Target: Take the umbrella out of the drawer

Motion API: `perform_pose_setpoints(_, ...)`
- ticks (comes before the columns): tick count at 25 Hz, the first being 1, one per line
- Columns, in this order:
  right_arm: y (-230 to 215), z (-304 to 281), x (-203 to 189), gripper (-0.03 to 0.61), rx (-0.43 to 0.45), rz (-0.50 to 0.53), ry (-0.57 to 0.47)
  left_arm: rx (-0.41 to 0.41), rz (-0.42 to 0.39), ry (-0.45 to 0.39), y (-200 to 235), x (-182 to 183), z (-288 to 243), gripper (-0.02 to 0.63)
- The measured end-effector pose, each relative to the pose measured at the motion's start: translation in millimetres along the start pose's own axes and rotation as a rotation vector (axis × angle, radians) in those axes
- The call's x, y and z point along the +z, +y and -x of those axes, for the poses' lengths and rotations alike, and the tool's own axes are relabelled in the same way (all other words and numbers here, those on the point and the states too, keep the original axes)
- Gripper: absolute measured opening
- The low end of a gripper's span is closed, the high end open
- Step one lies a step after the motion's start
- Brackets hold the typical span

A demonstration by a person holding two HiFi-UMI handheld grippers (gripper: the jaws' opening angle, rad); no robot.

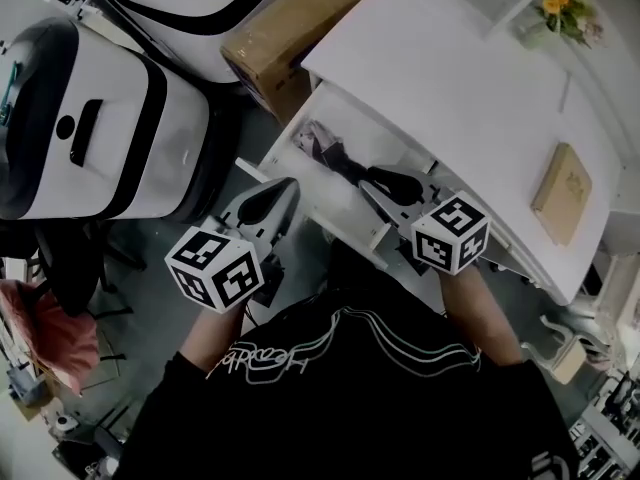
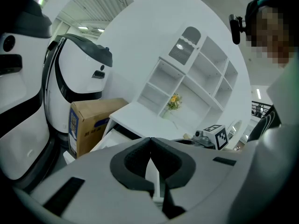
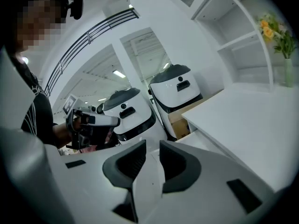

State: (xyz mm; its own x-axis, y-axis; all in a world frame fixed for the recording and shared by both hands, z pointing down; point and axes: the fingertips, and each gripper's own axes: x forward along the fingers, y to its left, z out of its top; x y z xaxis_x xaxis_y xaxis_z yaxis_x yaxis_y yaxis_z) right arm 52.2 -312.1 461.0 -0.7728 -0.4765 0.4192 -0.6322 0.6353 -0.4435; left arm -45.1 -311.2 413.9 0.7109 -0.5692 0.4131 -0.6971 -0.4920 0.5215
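The white drawer (image 1: 300, 138) stands pulled out from under the desk (image 1: 470, 88). Inside it lies the folded umbrella (image 1: 335, 156), dark with a pale patterned part at its left end. In the head view my left gripper (image 1: 283, 185) hovers at the drawer's front edge, left of the umbrella; the left gripper view shows its tips (image 2: 150, 139) touching, with nothing held. My right gripper (image 1: 370, 178) is over the drawer, right beside the umbrella's dark end. Its pads (image 3: 153, 143) stand a narrow gap apart with nothing between them.
A cardboard box (image 1: 285, 38) sits on the floor left of the desk, beside large white machines (image 1: 90, 118). On the desk lie a tan book (image 1: 562, 193) and a vase of yellow flowers (image 1: 560, 8). White shelves (image 2: 196, 78) rise behind the desk.
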Motion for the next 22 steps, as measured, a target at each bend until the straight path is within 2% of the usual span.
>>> perform_pose_setpoints(4,-17,-32,-12,0.139,0.016,0.021,0.077,0.027,0.036,-0.008,20,5,-4,0.02)
perform_pose_setpoints(9,-45,-74,-45,0.211,0.002,0.155,0.229,0.059,0.067,0.001,48,2,-11,0.02)
perform_pose_setpoints(14,-67,-107,-76,0.236,-0.011,0.215,0.337,0.089,0.11,0.015,70,-5,-13,0.02)
perform_pose_setpoints(22,-111,-144,-130,0.241,-0.062,0.216,0.484,0.108,0.139,0.032,86,-12,-22,0.02)
